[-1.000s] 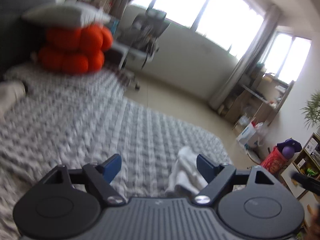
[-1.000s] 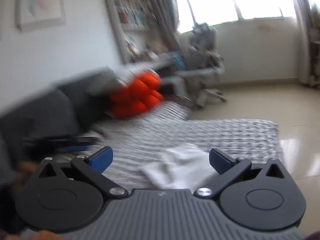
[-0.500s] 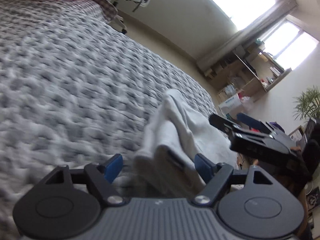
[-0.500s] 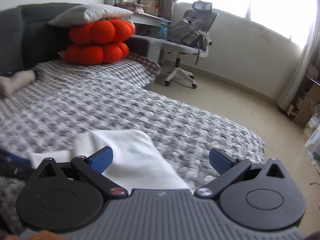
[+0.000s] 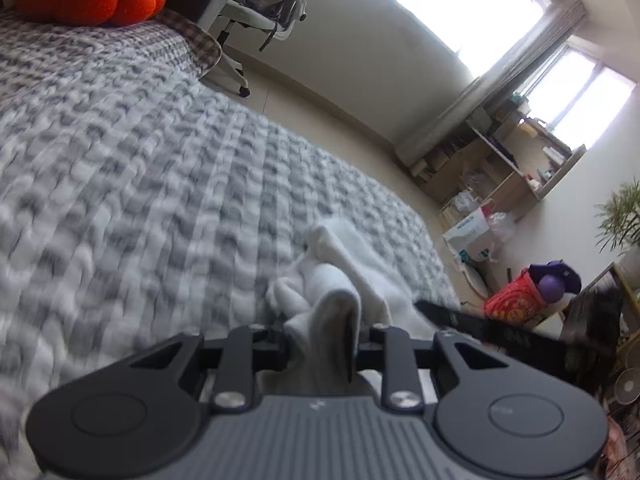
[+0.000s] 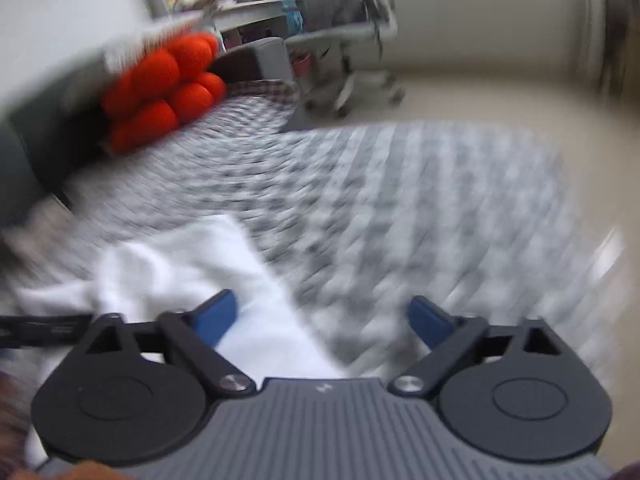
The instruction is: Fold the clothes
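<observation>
Left claw (image 5: 322,340): clamped on a bunched fold of the white garment (image 5: 344,264).
Right claw (image 6: 324,320): wide apart, empty, over the garment's edge.
Garment: crumpled on the bed (image 5: 140,184).

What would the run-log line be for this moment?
left gripper: shut on white garment | right gripper: open, over garment edge | surface: grey knitted blanket | right view blurred
</observation>
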Tool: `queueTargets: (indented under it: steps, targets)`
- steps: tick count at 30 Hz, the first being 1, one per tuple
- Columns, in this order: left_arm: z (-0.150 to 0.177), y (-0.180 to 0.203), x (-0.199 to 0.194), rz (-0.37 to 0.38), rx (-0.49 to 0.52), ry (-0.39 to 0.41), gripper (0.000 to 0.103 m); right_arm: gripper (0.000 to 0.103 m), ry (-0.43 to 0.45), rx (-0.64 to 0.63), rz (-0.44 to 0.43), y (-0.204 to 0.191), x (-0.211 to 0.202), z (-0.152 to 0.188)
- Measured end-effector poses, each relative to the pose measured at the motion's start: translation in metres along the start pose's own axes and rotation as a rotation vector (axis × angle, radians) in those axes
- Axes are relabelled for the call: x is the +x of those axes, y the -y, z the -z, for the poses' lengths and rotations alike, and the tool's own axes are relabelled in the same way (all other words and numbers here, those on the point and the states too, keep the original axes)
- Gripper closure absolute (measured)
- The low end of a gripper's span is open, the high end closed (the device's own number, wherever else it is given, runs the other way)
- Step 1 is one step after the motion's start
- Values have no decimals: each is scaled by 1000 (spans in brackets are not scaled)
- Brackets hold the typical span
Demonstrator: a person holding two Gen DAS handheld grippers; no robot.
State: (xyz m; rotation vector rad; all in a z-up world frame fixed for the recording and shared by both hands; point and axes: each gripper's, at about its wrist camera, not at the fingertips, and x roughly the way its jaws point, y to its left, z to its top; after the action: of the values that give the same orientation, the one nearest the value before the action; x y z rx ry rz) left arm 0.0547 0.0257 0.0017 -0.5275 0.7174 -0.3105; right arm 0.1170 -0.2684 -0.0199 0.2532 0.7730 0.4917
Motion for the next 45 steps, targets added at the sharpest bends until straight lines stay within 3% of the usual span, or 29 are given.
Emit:
queueTargets:
  steps: [3, 6, 9, 12, 13, 14, 17, 22, 24, 25, 27, 28, 29, 34, 41, 43, 44, 45]
  targets:
    - [-16, -4, 7, 4, 6, -2, 78, 15, -10, 57, -88, -11, -13, 16]
    - [-29, -9, 15, 3, 11, -12, 78, 15, -14, -41, -30, -47, -23, 36]
    - [-35, -15, 21, -5, 22, -21, 76, 15, 20, -34, -9, -48, -30, 36]
    - [-31, -31, 8, 56, -43, -17, 69, 15, 34, -20, -20, -39, -37, 29]
    - [-30, -38, 0, 55, -64, 2, 60, 15, 55, -45, 13, -39, -41, 26]
    - [-29, -45, -7, 54, -85, 20, 52, 15, 79, -74, 40, -40, -45, 24]
    - [-23, -60, -25, 48, -126, 57, 48, 14, 160, -194, 68, -52, -55, 26]
    - [-8, -60, -31, 73, -141, 38, 48, 14, 184, -526, -139, -113, -57, 56]
    - [-3, -59, -26, 56, -133, 29, 48, 14, 126, -654, -151, -132, -50, 71]
    - [-2, -57, -20, 44, -132, 21, 50, 17, 86, -707, -128, -139, -42, 77]
    - [0, -54, -9, 19, -129, 6, 64, 45, 11, -741, -71, -142, -25, 85]
    - [-2, -53, -6, 24, -136, 7, 77, 64, 1, -726, -63, -141, -22, 85]
    - [-3, -53, -4, 28, -143, 8, 80, 88, 22, -702, -60, -140, -25, 82]
    - [-26, -50, -6, 87, -172, 39, 88, 91, 170, -634, -55, -145, -57, 78]
    - [-26, -46, 10, 30, -131, 27, 88, 91, 115, -783, 4, -160, -31, 106]
    - [-24, -52, 0, 35, -152, 27, 78, 90, 113, -793, 15, -161, -29, 109]
    - [-23, -56, -5, 35, -165, 29, 64, 90, 123, -779, 9, -158, -31, 107]
    - [-21, -60, -12, 36, -173, 49, 56, 89, 136, -750, -2, -153, -34, 102]
